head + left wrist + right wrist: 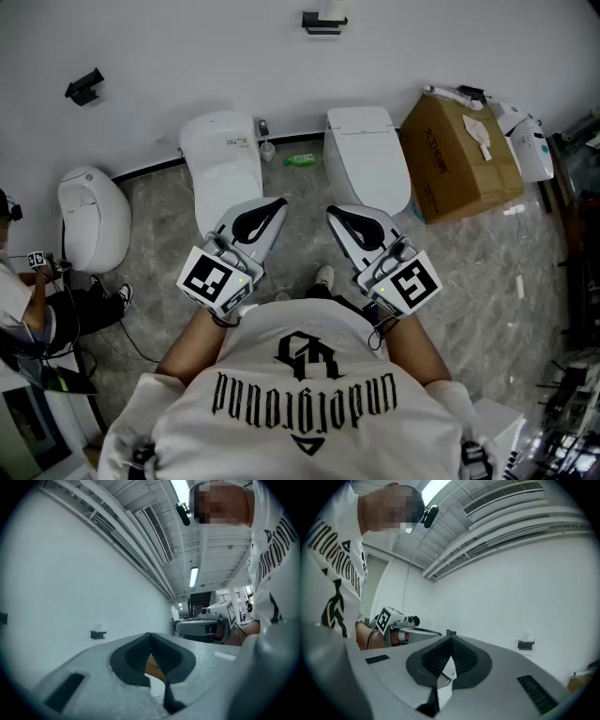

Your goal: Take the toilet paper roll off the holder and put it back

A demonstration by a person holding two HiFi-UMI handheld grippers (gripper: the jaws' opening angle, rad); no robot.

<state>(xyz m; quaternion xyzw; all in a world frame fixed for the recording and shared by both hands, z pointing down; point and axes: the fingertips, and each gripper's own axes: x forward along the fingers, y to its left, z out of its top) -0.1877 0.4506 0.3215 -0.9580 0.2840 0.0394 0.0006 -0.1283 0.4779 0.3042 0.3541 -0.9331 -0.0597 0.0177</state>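
The floor (487, 281) is glossy grey marbled tile, meeting a plain white matte wall (187, 47) at a dark skirting line. At the far left stands an egg-shaped white toilet (92, 216), with a small black bracket (84, 86) on the wall above it. Next comes a smooth oblong toilet (225, 164). The left gripper (279, 203) is clenched on nothing, its ribbed dark pads meeting at the tips. High on the far wall, the pale toilet paper roll (332, 9) sits on its black holder (323, 22). The right gripper (334, 212) is likewise clenched and empty. Beyond it stands a squarer toilet (366, 155), then a brown cardboard box (459, 159).
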